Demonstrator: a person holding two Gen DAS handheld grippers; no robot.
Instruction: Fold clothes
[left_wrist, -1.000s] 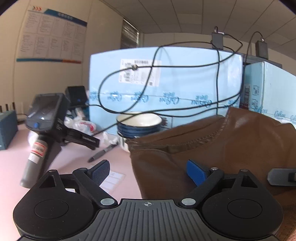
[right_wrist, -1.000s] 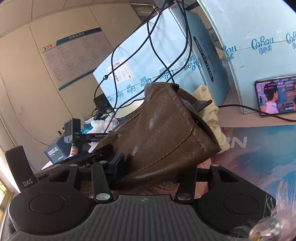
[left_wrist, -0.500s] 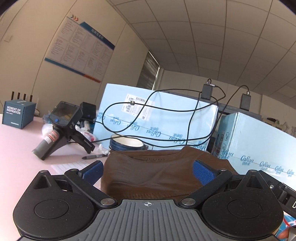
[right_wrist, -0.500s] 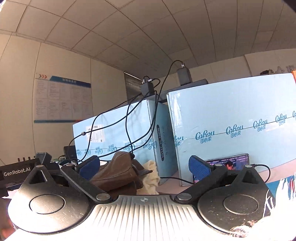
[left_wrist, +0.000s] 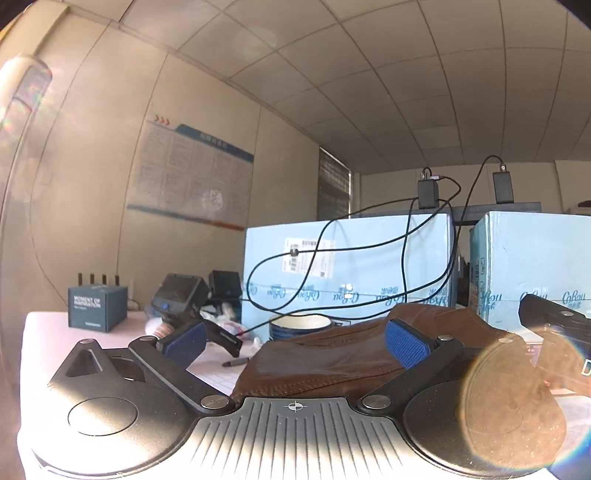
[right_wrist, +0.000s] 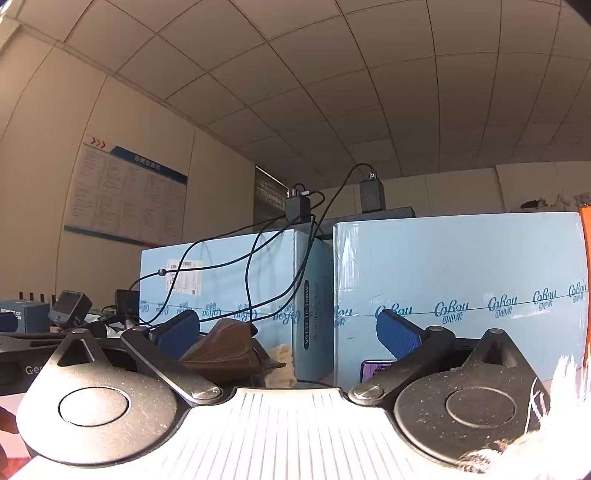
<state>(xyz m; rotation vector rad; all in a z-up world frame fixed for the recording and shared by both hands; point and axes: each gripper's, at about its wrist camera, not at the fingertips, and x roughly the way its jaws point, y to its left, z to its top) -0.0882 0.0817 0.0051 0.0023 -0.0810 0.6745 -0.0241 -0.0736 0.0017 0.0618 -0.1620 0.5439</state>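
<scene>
A brown leather garment (left_wrist: 332, 358) lies folded in a low heap on the table, just beyond my left gripper (left_wrist: 295, 338), which is open and empty with its blue pads on either side of the near edge. In the right wrist view the same brown garment (right_wrist: 221, 350) sits to the left of centre, with a cream fleece lining (right_wrist: 280, 369) poking out beside it. My right gripper (right_wrist: 288, 332) is open and empty, pulled back from the garment and tilted up toward the boxes.
Two light blue cardboard boxes (left_wrist: 347, 273) (right_wrist: 461, 295) stand behind the garment, with black cables (left_wrist: 369, 251) draped over them. A blue-rimmed bowl (left_wrist: 299, 325), a pen (left_wrist: 236, 362), a black handheld device (left_wrist: 181, 295) and a small dark box (left_wrist: 96, 306) sit at the left. A phone (right_wrist: 373, 369) leans on the right box.
Both grippers have let go of the garment, opened wide and drawn back and tilted up. The garment now lies lower and flatter on the table.
</scene>
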